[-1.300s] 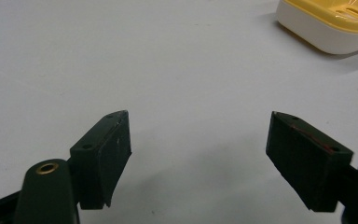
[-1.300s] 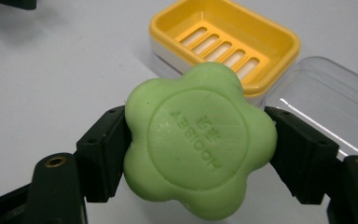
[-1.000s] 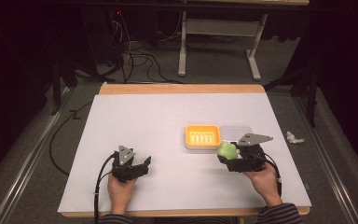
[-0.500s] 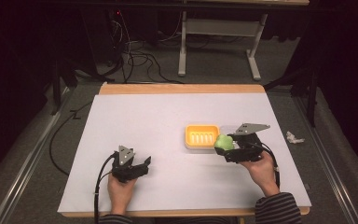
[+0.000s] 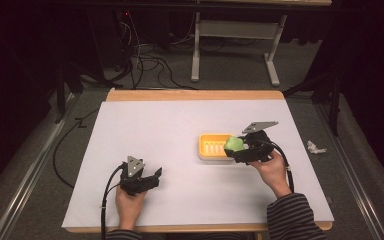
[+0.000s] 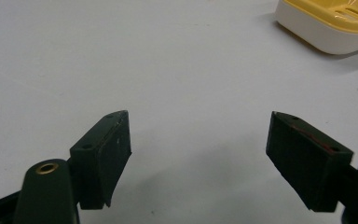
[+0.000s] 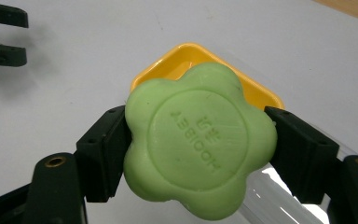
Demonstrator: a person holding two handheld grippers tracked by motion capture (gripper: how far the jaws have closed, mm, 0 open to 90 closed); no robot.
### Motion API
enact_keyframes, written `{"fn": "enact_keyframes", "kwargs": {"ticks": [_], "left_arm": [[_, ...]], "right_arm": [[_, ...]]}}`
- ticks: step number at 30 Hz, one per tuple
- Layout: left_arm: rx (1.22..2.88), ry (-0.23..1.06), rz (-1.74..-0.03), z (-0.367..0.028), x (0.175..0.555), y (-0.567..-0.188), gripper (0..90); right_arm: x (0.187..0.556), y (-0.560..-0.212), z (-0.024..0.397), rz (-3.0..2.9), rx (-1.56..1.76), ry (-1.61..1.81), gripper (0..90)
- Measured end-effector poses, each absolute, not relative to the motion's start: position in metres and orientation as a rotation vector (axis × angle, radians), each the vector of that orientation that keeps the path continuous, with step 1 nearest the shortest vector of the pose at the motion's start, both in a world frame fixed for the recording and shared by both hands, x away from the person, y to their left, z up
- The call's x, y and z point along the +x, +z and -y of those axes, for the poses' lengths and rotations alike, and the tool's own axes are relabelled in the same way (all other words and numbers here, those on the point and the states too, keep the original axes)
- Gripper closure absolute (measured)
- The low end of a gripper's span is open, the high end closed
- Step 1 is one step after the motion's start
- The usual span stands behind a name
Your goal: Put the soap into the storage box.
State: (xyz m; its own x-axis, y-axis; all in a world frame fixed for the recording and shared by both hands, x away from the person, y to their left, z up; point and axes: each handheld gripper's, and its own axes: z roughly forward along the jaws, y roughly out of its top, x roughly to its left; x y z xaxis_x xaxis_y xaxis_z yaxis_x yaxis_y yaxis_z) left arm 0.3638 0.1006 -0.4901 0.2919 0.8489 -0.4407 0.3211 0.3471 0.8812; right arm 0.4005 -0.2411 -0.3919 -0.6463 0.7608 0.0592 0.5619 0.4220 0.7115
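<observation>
While our right tool (image 7: 198, 154) pinches the green soap (image 7: 199, 140) by its lobed edges, at three o'clock of the yellow dish (image 5: 213, 146), we judge it stiff but slippery; left tool (image 6: 198, 158) gapes empty.

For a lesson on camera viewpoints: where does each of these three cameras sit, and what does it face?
High view: above the person's side, facing forward and down on the white table; both hands show.
Left gripper view: rides the left tool, open jaws toward bare table and the yellow soap dish.
Right gripper view: rides the right tool, clamping green flower-shaped soap.
All share the dish.
</observation>
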Motion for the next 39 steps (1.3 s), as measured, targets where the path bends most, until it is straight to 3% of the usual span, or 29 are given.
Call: {"fn": "enact_keyframes", "kwargs": {"ticks": [39], "left_arm": [[1.215,0.491,-1.281,-0.101,0.363,-0.489,22.5]], "right_arm": [[0.449,-0.419,0.204,-2.498,1.223,0.868,27.1]]}}
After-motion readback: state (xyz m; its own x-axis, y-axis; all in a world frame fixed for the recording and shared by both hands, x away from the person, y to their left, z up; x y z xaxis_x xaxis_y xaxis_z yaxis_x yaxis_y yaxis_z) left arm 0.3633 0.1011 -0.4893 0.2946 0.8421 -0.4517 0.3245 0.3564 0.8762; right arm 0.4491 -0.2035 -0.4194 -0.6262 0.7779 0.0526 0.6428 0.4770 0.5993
